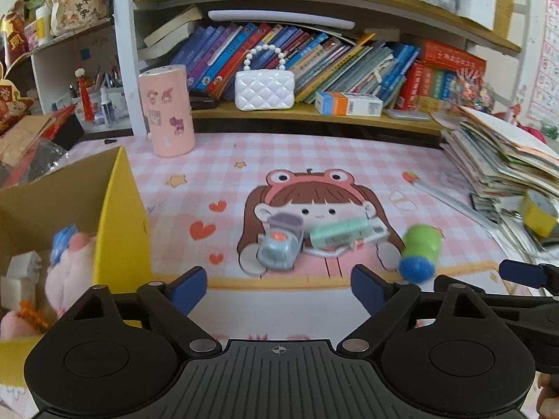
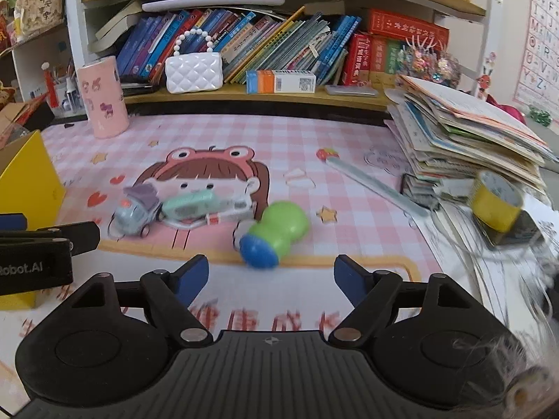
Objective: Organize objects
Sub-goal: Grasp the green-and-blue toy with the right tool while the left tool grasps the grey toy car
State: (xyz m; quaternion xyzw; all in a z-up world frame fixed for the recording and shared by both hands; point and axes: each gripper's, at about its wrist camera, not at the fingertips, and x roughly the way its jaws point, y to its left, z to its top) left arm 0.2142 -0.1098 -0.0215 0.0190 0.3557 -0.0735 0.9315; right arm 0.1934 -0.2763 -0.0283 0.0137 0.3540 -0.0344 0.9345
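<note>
A grey-blue toy truck (image 1: pixel 279 248) lies on the pink checked desk mat (image 1: pixel 314 153), touching a mint-green toy on a white card (image 1: pixel 339 232). To their right lies a green toy with a blue end (image 1: pixel 419 251). My left gripper (image 1: pixel 279 279) is open just short of the truck, with nothing between its fingers. In the right wrist view the green toy (image 2: pixel 276 234) lies just ahead of my right gripper (image 2: pixel 271 267), which is open and holds nothing. The truck (image 2: pixel 134 211) lies further left. A yellow cardboard box (image 1: pixel 118 209) at the left holds plush toys (image 1: pixel 70 272).
A pink sticker-covered canister (image 1: pixel 167 111) stands at the back left, and a white quilted purse (image 1: pixel 263 89) sits on the low bookshelf. A leaning pile of books (image 1: pixel 506 160) and a yellow tape roll (image 1: pixel 538 213) crowd the right. A ruler (image 2: pixel 377 185) lies beside them.
</note>
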